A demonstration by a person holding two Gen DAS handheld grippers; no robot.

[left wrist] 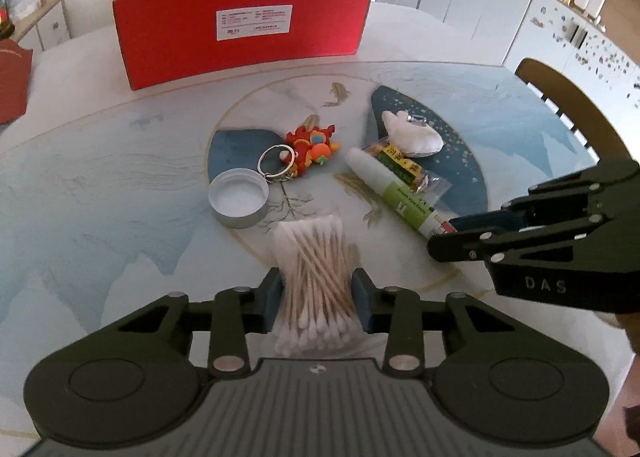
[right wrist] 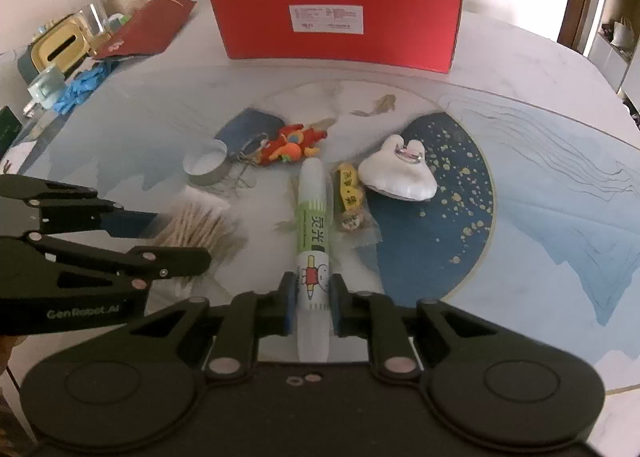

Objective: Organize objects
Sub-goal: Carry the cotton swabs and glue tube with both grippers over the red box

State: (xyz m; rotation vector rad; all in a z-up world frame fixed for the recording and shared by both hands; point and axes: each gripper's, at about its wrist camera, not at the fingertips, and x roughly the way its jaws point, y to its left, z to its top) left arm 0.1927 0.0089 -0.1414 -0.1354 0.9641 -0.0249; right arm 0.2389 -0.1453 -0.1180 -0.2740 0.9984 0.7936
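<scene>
We clamp the left gripper (left wrist: 316, 297) on a bundle of cotton swabs (left wrist: 314, 281), its pads pressed to both sides. Our right gripper (right wrist: 311, 297) grips a white-and-green glue stick (right wrist: 313, 241) near its base. Both lie on the painted table (left wrist: 100, 197), on the near side of the red cardboard box (left wrist: 244, 33). Between them and the box sit a white jar lid (left wrist: 239, 197), an orange plush keychain (left wrist: 308, 149), a yellow snack packet (right wrist: 349, 193) and a white bunny pouch (right wrist: 398, 173).

Matte black left gripper (left wrist: 318, 299) and right gripper (right wrist: 311, 303), blue-padded fingers (left wrist: 271, 297), silver pivot screws, round housings (lettered "DAS" and "GenRobot.AI").
</scene>
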